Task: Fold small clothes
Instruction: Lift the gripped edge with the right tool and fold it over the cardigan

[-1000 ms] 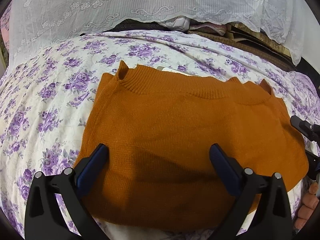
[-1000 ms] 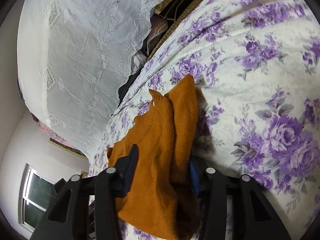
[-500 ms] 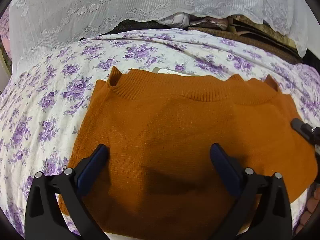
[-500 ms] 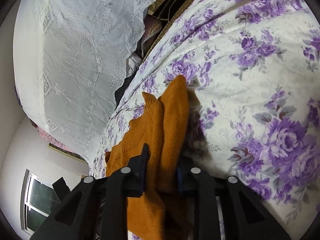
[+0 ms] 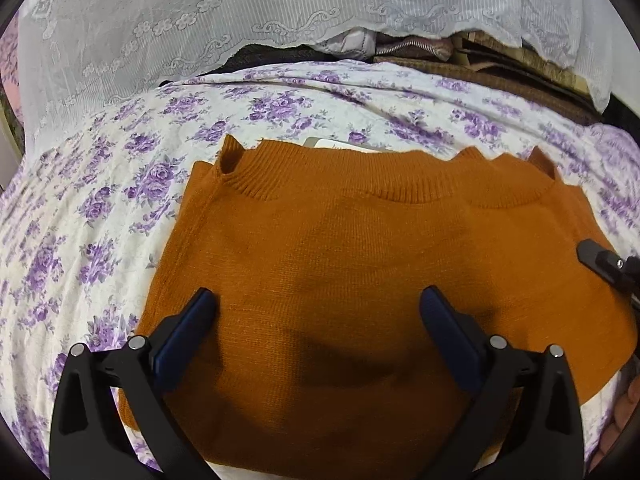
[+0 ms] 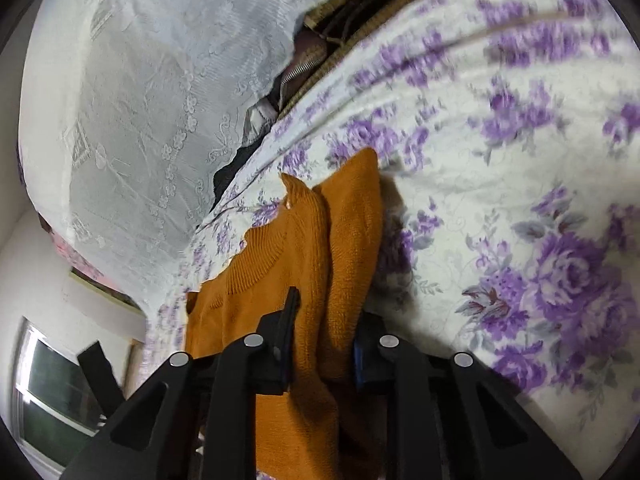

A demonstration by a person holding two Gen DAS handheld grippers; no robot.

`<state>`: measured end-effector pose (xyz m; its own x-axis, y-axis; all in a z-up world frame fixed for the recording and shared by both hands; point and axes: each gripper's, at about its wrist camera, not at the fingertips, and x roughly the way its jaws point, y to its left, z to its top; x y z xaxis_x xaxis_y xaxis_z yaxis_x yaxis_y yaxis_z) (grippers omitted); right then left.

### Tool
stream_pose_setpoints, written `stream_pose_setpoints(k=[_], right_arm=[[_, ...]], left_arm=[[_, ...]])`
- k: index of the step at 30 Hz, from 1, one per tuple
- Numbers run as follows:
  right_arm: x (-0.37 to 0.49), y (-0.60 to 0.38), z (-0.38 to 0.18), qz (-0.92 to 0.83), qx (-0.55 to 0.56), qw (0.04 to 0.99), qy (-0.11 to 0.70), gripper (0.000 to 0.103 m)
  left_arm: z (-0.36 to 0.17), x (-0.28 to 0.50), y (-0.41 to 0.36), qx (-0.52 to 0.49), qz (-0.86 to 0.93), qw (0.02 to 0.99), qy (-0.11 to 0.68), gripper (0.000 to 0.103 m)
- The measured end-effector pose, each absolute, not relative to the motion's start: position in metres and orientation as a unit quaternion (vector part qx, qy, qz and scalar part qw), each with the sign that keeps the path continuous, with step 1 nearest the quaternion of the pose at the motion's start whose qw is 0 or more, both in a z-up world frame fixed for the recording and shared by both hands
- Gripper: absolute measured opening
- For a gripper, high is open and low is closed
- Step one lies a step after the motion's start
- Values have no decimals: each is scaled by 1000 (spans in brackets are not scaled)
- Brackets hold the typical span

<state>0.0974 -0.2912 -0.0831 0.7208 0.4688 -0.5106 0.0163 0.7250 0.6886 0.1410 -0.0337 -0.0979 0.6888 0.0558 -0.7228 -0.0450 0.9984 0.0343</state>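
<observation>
Okay, right tongs [image 6: 324,344] just clamped the orange sweater [image 5: 360,260] edge, lower centre. Left tongs [image 5: 316,320] stay wide open, empty. I'd fold next.

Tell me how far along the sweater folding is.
Partly done: the orange sweater lies on the floral bedspread. In hand: the right hand-held gripper is shut on its side edge; the left hand-held gripper is open above it. Left: folding it over.
</observation>
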Motion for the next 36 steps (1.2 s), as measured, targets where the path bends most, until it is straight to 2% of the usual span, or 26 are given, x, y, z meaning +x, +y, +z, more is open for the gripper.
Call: stream_pose_setpoints(k=[4, 21, 26, 29, 36], right_arm=[[89, -283, -72, 111, 321, 878, 336, 22], [84, -220, -15, 76, 227, 912, 333, 22], [84, -208, -8, 64, 209, 915, 340, 22], [84, -204, -1, 62, 211, 914, 342, 21], [87, -194, 13, 63, 218, 910, 346, 18]], left_arm=[[-94, 134, -24, -24, 4, 923, 385, 98], [-80, 121, -1, -46, -17, 929, 366, 98], [-64, 116, 31, -39, 45, 940, 336, 98], [-66, 117, 56, -43, 76, 933, 348, 98], [-78, 116, 110, -129, 72, 912, 382, 98]])
